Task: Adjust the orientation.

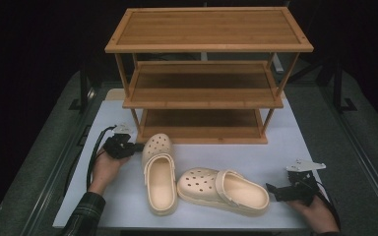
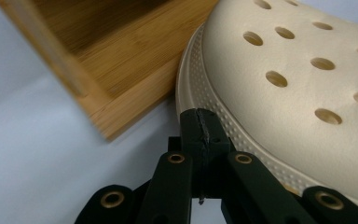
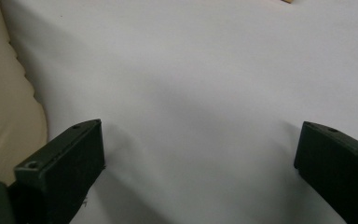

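Observation:
Two cream clogs with holes in the toe lie on the white table. The left clog (image 1: 159,178) points its toe at the rack; the right clog (image 1: 222,190) lies crosswise with its toe to the left. My left gripper (image 1: 139,146) is shut with nothing between its jaws. In the left gripper view its tip (image 2: 200,127) sits right against the dotted sole rim of the left clog (image 2: 298,79) at the toe. My right gripper (image 1: 271,192) is open just right of the right clog's heel. In the right gripper view the right gripper (image 3: 198,149) spans bare table beside the clog's edge (image 3: 4,116).
A three-tier wooden shoe rack (image 1: 207,28) stands at the back of the white table (image 1: 285,157); all its shelves are bare. Its bottom shelf corner (image 2: 121,65) is close to the left clog's toe. Dark floor surrounds the table.

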